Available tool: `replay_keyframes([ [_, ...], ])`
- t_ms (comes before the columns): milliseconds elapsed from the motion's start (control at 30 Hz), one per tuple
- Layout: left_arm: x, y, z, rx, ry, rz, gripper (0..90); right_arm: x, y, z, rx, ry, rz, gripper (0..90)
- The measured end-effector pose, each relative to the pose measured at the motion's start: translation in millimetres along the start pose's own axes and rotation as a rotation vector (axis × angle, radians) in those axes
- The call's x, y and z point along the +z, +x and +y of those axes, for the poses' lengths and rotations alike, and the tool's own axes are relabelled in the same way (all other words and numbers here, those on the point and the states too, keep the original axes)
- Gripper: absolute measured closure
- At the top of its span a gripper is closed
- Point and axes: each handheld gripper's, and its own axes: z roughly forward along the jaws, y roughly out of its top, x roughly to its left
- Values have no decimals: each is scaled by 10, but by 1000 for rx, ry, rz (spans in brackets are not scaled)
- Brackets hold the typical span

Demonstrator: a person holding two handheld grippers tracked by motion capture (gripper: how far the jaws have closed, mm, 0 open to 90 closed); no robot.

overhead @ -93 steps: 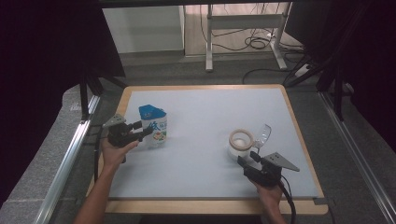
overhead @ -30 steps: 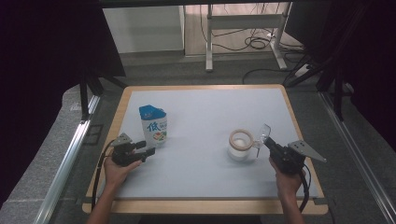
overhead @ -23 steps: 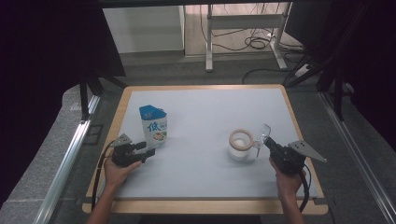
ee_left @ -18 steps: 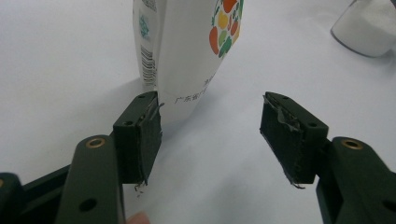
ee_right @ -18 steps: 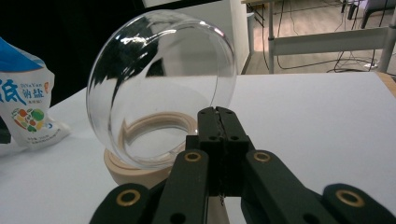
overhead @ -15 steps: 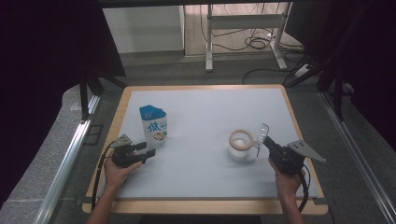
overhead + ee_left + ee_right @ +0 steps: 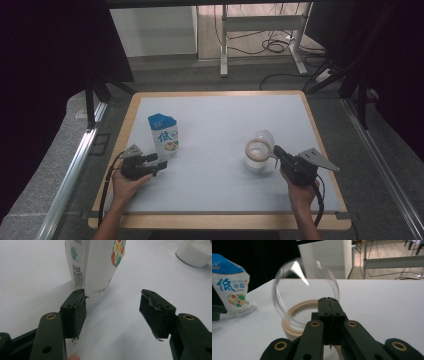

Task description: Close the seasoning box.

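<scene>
On the white table (image 7: 220, 125) a pouch (image 7: 164, 135) is seen standing upright at the left, and a jar (image 7: 259, 156) with a wooden rim at the right, well apart from it. The left gripper (image 7: 159, 166) is held low just near of the pouch; in the left gripper view its jaws are seen parted with bare table between them, and the pouch (image 7: 96, 265) stands just beyond the left jaw, its top cut off by the frame. Whether that jaw touches the pouch cannot be made out. The right gripper (image 7: 276, 151) is held at the jar's right side with its jaws pressed together. In the right gripper view a clear round lid (image 7: 305, 290) is seen tilted up over the wooden rim (image 7: 298, 312), and the lid's lower edge is hidden behind the closed jaws, so a grip on it cannot be confirmed. The jar's body is largely cut off there.
</scene>
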Motion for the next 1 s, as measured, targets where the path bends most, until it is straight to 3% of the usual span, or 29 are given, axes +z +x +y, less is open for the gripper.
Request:
replay_keyframes([
  [267, 5, -8, -1, 6, 1, -1, 379, 169, 236, -14, -56, 41, 102, 900],
  [567, 5, -13, 1, 5, 1, -3, 380, 96, 213, 7, -63, 25, 138, 899],
  [833, 25, -26, 1, 15, 11, 3, 379, -108, -77, -8, -34, 15, 110, 844],
  [900, 25, -26, 2, 15, 9, 2, 378, -160, -179, -18, -38, 29, 98, 791],
  [1000, 29, -35, 3, 17, 10, 3, 378, -224, -318, -46, -40, 36, 59, 615],
])
